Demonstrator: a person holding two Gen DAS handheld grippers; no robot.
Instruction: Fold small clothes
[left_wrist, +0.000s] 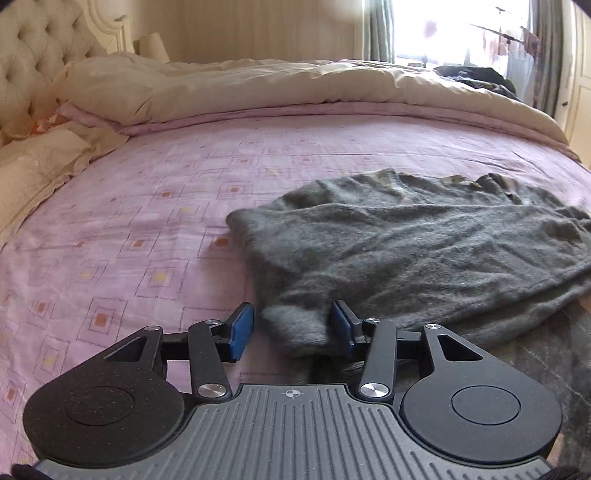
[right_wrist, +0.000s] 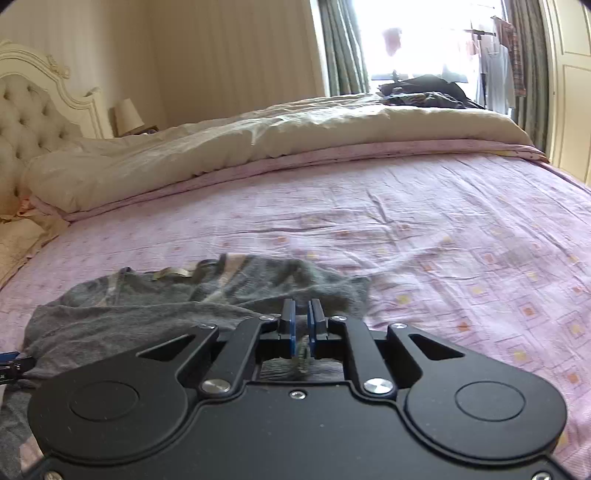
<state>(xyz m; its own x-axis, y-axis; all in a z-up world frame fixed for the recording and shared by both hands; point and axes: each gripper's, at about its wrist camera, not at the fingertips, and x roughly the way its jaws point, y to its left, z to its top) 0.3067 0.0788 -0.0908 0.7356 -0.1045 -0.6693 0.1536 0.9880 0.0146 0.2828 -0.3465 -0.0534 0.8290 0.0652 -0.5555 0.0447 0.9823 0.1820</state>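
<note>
So the grey sweater (left_wrist: 424, 251) was lying rumpled on the pink patterned bedsheet (left_wrist: 147, 221), near the front edge of the bed, partly folded over itself with a bit of pale lining or label showing at the far side. The left gripper (left_wrist: 291, 326) had its jaws apart, blue pads (left_wrist: 242, 330) clear on one side, and a fuzzy corner of the sweater sat in the gap between them. It looked like the cloth brushed the right-hand pad, but honestly the fisheye blur made that hard to call; it wasn't pinched.

The right gripper (right_wrist: 302, 317) was nearly closed, only a thin slit between its pads, and a strand of grey knit hung in that slit. Whether it was truly clamped I couldn't tell for sure.

Behind all that, a cream duvet (right_wrist: 295, 129) was bunched along the far side of the bed, with a tufted headboard (right_wrist: 33, 114) off to the left and a dark clothes pile (right_wrist: 428, 92) by the window.
</note>
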